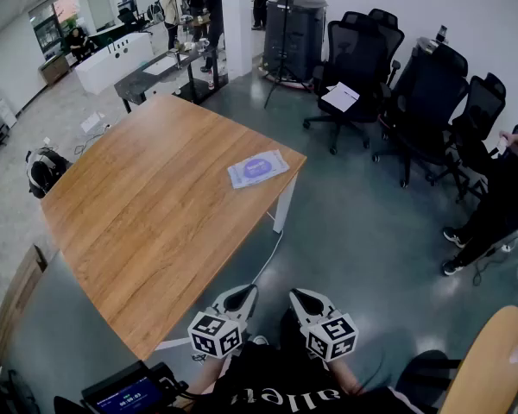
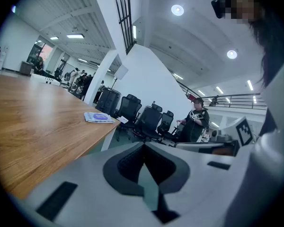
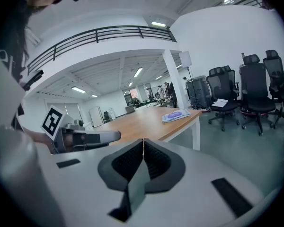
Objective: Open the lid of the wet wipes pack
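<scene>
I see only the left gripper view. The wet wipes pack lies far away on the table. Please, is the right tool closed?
Observer: Yes. The right gripper view shows the right tool with its jaws together and nothing between them.
Operator: Are both tools over the table?
Observer: No. In the head view the left tool and the right tool hang over the floor, beside the table, close to the person's body.
Operator: Where exactly is the pack?
Observer: The wet wipes pack lies flat near the table's far right corner, purple patch facing up.
</scene>
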A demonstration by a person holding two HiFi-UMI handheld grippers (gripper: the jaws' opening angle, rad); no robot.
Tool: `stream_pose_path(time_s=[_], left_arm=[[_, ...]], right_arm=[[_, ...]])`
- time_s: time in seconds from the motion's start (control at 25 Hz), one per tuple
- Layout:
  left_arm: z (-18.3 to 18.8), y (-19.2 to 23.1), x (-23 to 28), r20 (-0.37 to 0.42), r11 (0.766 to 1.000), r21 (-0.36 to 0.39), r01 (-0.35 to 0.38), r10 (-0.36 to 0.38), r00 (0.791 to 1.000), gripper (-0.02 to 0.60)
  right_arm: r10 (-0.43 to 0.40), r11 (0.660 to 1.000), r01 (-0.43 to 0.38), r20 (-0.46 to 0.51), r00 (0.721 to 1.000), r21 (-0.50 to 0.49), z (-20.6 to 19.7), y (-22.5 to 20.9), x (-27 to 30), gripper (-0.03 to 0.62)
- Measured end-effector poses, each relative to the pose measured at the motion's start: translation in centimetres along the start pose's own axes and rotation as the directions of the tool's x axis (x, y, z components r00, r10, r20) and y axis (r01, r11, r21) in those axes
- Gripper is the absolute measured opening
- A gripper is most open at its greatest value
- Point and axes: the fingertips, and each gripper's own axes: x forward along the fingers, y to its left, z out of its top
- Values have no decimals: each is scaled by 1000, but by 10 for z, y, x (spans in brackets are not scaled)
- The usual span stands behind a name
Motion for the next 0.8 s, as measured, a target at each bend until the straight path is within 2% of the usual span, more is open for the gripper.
stream_pose_path(time_s=[0.16, 0.4, 0.6, 0.8], left_arm=[[8, 0, 12, -4, 1000, -3, -6, 6, 1000, 2], [21, 27, 59, 5, 999, -19, -47, 47, 999, 2], [50, 52, 106, 55, 991, -52, -124, 126, 990, 2], [77, 64, 165, 85, 984, -74, -160, 167, 982, 2]], right_arm=[[10, 1000, -10, 4, 1000, 1, 12, -11, 3, 14], [31, 999, -31, -10, 999, 14, 25, -65, 40, 14], [98, 995, -99, -38, 994, -31, 56, -111, 74, 14], [162, 984, -165, -56, 985, -66, 92, -160, 106, 14]])
